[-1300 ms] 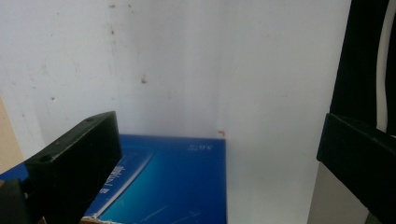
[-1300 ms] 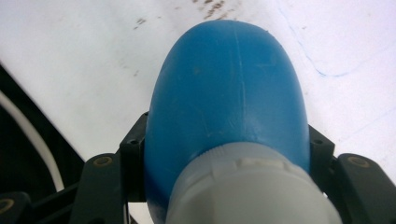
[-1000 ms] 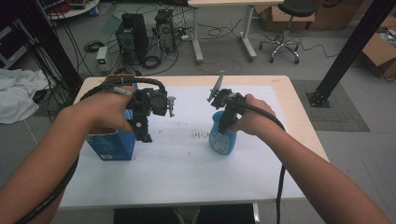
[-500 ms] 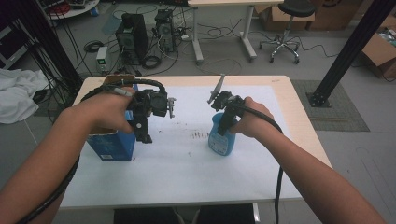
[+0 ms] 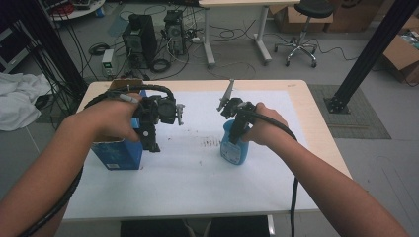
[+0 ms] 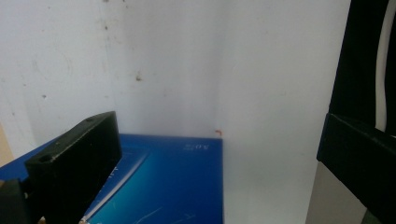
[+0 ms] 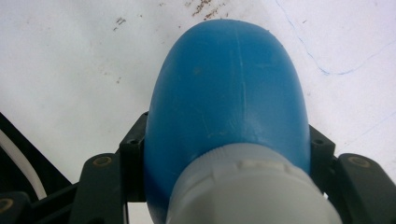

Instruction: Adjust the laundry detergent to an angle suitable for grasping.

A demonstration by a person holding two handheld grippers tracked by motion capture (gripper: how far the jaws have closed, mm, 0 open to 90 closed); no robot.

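Note:
A blue plastic bottle (image 5: 233,152) with a white neck stands upright on the white sheet right of centre. My right gripper (image 5: 236,138) points down over it, and its jaws press on both sides of the bottle (image 7: 229,93) just below the white collar (image 7: 252,186). A blue box (image 5: 117,154) stands at the table's left. My left gripper (image 5: 151,144) hangs at the box's right side, pointing down. Its jaws stand wide apart (image 6: 219,140), and a corner of the blue box (image 6: 173,182) lies below, near the left jaw and well short of the right one.
The wooden table (image 5: 316,123) carries a white sheet with dark smudges (image 5: 211,143) between the two grippers. Beyond the far edge stand computer cases (image 5: 140,32), loose cables, a stool (image 5: 306,29) and a black post (image 5: 365,54). A white cloth (image 5: 17,98) lies left of the table.

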